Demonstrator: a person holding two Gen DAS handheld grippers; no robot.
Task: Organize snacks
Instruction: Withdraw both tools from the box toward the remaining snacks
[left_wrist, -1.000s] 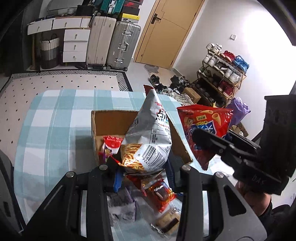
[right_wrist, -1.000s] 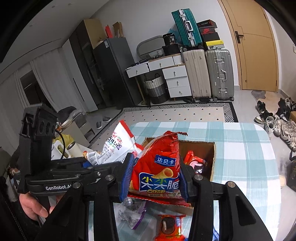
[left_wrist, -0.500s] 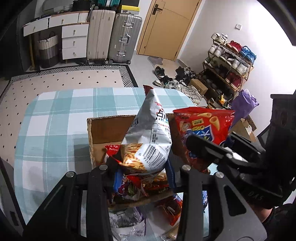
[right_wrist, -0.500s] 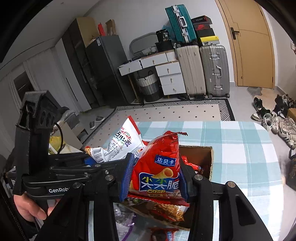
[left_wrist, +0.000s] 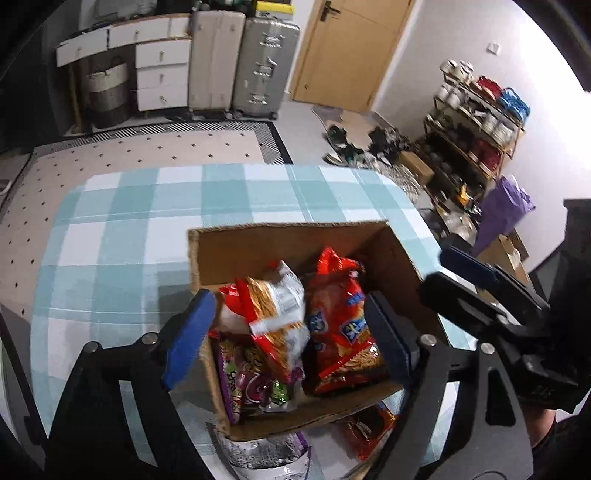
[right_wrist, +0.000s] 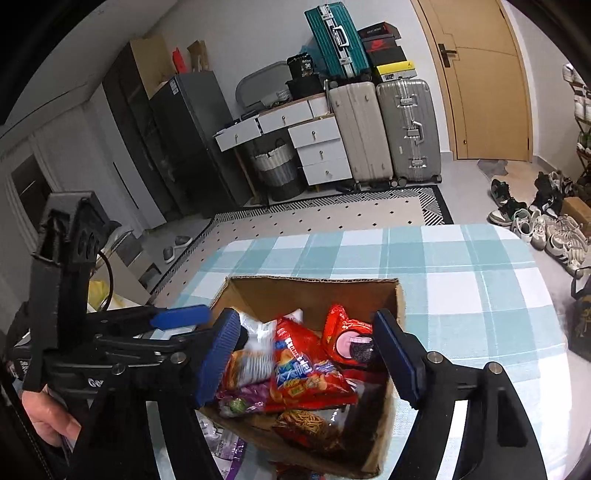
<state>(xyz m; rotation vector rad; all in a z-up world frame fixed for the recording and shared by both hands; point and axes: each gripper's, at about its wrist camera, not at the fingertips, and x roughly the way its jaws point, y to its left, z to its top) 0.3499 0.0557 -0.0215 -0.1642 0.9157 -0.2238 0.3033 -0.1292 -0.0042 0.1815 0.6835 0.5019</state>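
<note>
Both of your tools are opening right now over the cardboard box (left_wrist: 288, 243). The left tool (left_wrist: 288, 332) has its blue pads spread either side of the white-and-orange snack bag (left_wrist: 273, 310), and the right tool (right_wrist: 306, 354) stands the same way around the red chip bag (right_wrist: 299, 365); neither pad presses on a bag, so both packets lie loose in the box, low in the centre of each frame.

These bags should handle as light, puffy and crinkly things: the film looks slippery and the contents likely crush under a hard squeeze. If you need to shift one, take it by the crimped top seam or a flat corner rather than across the belly.

The box is getting crowded. A purple packet (left_wrist: 255, 384) sits at the near left, and a red wrapper with a round pink print (right_wrist: 351, 339) lies against the right wall in the right wrist view. More packets (left_wrist: 266, 454) wait on the checked surface (left_wrist: 129, 229) at the bottom of the left frame, close under the box's near wall, which your tool must clear to reach them. Your two tools are also close together, so mind them colliding.
</note>
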